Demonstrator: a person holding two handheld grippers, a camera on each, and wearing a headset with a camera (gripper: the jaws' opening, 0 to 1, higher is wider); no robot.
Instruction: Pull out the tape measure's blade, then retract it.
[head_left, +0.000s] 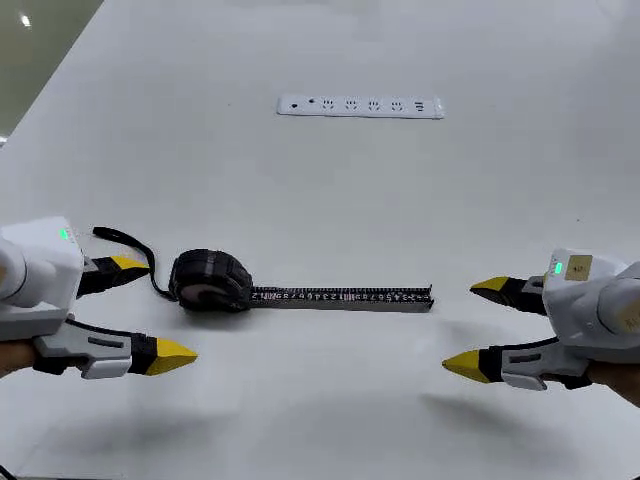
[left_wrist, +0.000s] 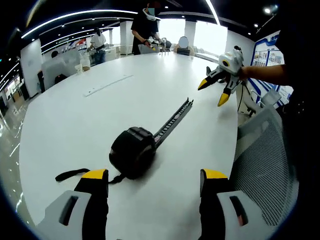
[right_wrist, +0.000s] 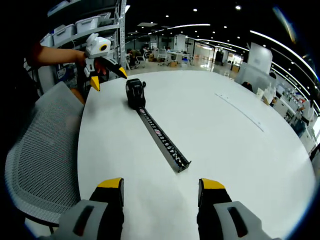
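Note:
A black tape measure (head_left: 208, 280) lies on the white table with its blade (head_left: 342, 296) pulled out to the right and resting flat; a black wrist strap (head_left: 128, 244) trails from its left side. My left gripper (head_left: 150, 310) stands open just left of the case (left_wrist: 133, 151), which lies a little ahead of its jaws. My right gripper (head_left: 480, 325) is open a short way right of the blade's end hook (right_wrist: 181, 165). Neither gripper touches the tape. The blade (left_wrist: 172, 119) runs away from the case toward the right gripper (left_wrist: 216, 87). The left gripper (right_wrist: 102, 62) hovers behind the case (right_wrist: 135, 91).
A white power strip (head_left: 360, 105) lies flat at the far middle of the table (head_left: 300, 180). A grey mesh chair (right_wrist: 40, 150) stands at the table's near edge. People stand at benches far behind.

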